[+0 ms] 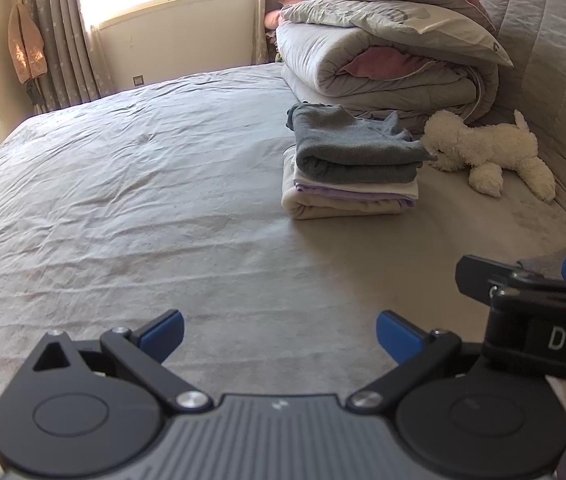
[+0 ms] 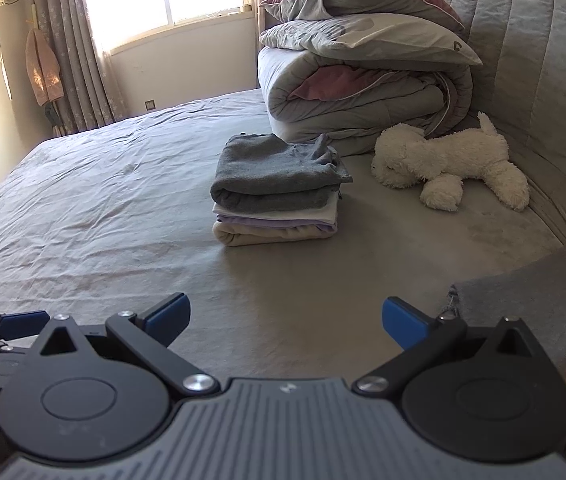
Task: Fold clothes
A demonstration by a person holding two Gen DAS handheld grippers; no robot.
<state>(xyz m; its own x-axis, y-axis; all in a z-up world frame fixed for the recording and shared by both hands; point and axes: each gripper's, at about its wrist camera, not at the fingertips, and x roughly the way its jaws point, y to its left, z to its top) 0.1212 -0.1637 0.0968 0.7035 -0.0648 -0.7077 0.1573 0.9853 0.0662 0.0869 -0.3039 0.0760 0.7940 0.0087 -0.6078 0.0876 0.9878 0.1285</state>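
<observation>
At frame bottom we hold the left gripper (image 1: 279, 336) and right gripper (image 2: 285, 320) spread wide, empty, above the grey sheet (image 1: 123, 208); mid-frame sits the folded clothes stack (image 2: 279, 192), rolled duvets (image 2: 359, 84) behind it

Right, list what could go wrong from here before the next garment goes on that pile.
1. The top grey garment sits bunched, with a loose end hanging off the right side of the folded stack; adding another piece may tip or skew the pile.
2. The white plush dog lies right beside the stack, so a reach there could snag it.
3. Both hand-held grippers, left and right, are open and empty; the grey cloth by the right one looks easy to drag across the sheet.
</observation>
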